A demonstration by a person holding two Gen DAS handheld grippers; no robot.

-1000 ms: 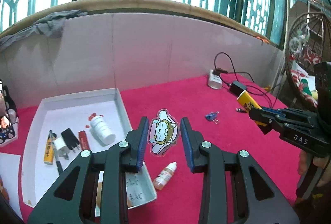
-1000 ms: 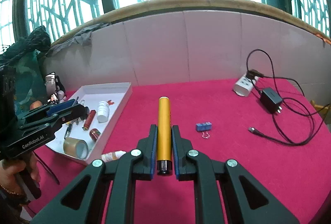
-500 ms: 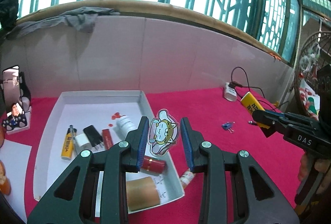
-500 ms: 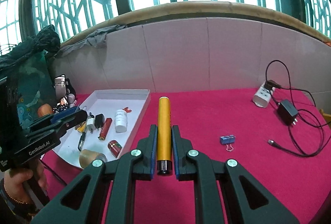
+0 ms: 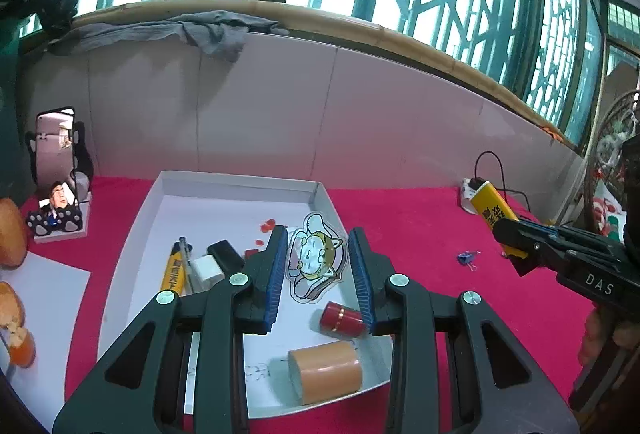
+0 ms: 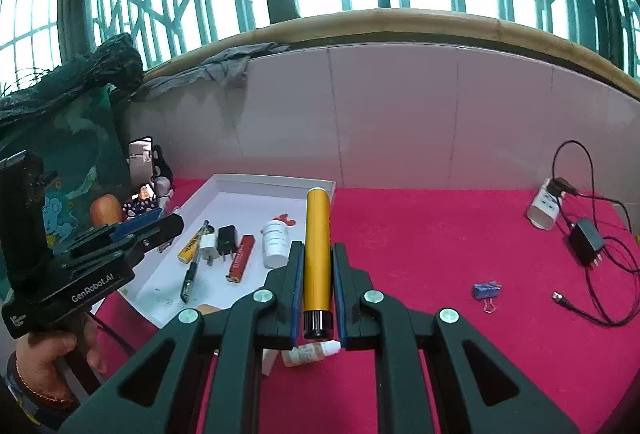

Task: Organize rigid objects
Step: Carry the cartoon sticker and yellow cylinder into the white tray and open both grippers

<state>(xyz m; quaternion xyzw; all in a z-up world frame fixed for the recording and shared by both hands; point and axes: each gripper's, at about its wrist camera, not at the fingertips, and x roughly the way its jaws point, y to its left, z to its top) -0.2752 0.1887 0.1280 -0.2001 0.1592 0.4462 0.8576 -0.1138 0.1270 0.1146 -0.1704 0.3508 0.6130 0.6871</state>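
Left wrist view
Left gripper [image 5: 318, 270]: part open, pinching a flat charm [image 5: 314, 262] by its edges, poised over the tray [image 5: 240, 185] — likely for dropping in.

Right wrist view
Right gripper [image 6: 316, 288]: clenched on a tube [image 6: 317, 254], lengthwise, beside the tray's near edge, probably next in.
Clip [image 6: 486, 292]: loose on the cloth.

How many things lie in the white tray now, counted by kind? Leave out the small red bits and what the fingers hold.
Charger plugs: 2
Slim sticks, yellow and red: 2
Pen: 1
White bottle: 1
Red cylinder: 1
Tape roll: 1
Total: 8
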